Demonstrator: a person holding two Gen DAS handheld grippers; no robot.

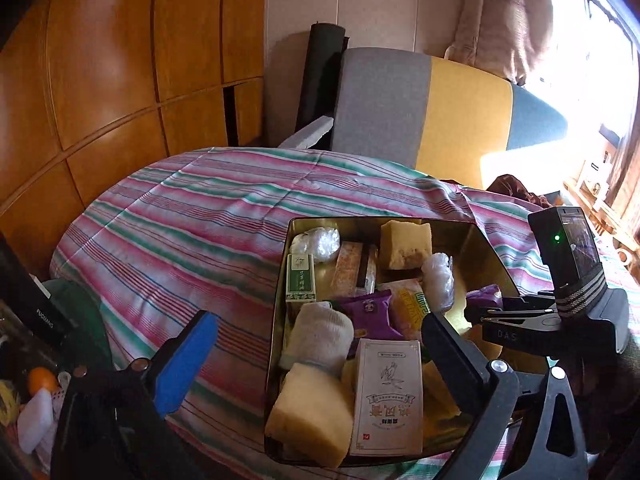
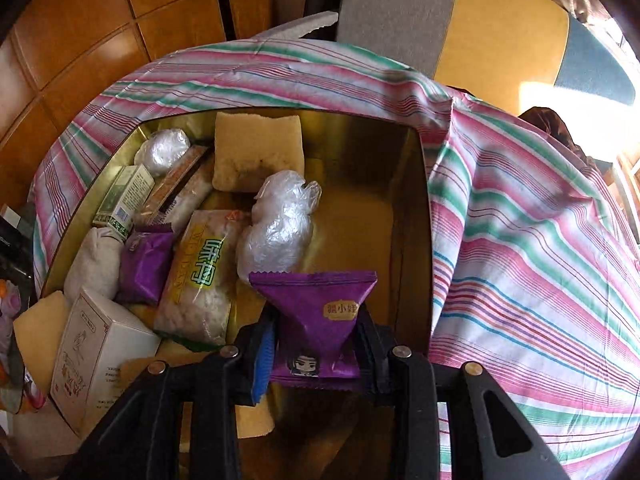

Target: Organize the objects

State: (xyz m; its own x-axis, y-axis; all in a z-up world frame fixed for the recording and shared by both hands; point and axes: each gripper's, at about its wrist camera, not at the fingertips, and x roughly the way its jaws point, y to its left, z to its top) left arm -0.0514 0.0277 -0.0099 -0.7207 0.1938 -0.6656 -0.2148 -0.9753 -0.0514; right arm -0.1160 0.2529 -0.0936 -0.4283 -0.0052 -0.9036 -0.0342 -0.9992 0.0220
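Risk: purple snack packet (image 2: 316,312) could slip early and land on the plastic-wrapped bundle (image 2: 280,224), since my right gripper (image 2: 316,344) pinches only its lower end.
Left gripper (image 1: 316,344): fingers spread wide, empty, over the gold tin (image 2: 416,216).
Packet: glossy, crinkled, over the tin's bare right part.

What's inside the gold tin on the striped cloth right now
The gold tin holds yellow sponges, plastic-wrapped bundles, a white box, a purple snack packet and a rolled sock. Anything beneath them is hidden.
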